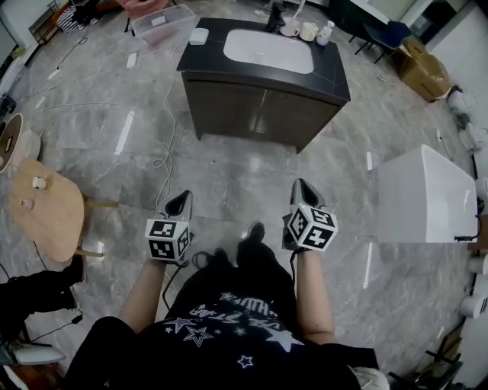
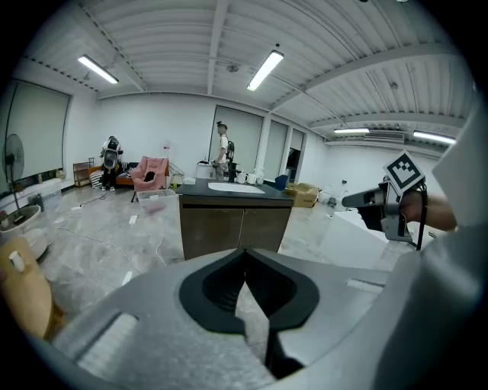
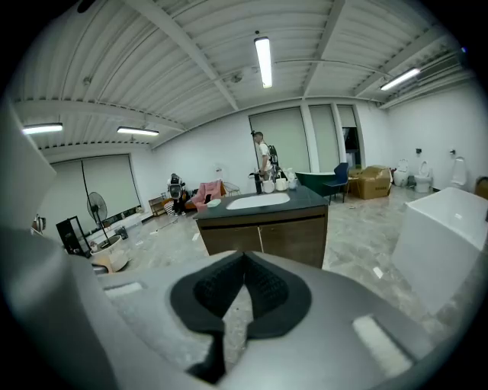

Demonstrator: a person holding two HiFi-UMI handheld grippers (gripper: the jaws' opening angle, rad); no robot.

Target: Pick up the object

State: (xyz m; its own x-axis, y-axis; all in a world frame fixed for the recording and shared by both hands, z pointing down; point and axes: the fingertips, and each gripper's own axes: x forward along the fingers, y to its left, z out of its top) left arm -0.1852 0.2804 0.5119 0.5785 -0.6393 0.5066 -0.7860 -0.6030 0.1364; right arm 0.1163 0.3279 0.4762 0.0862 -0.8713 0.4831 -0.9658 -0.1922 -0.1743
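A dark vanity cabinet (image 1: pixel 263 103) with a white sink basin (image 1: pixel 268 50) stands a few steps ahead of me. On its top are a pale small box (image 1: pixel 198 35), white cups (image 1: pixel 309 30) and a small bottle (image 1: pixel 325 34). My left gripper (image 1: pixel 181 199) and right gripper (image 1: pixel 303 187) are held at waist height over the floor, well short of the cabinet. Both point towards it. Each is shut, tips together, with nothing between them. The cabinet (image 2: pixel 232 225) shows beyond the left gripper (image 2: pixel 244 253), and the cabinet (image 3: pixel 263 228) again beyond the right gripper (image 3: pixel 244 256).
A white rectangular tub (image 1: pixel 423 198) stands to my right. A round wooden table (image 1: pixel 46 209) with small items is at my left. A cable (image 1: pixel 164 152) trails over the marble floor. A clear bin (image 1: pixel 162 23) and cardboard boxes (image 1: pixel 423 68) lie beyond. A person (image 2: pixel 223 148) stands behind the cabinet.
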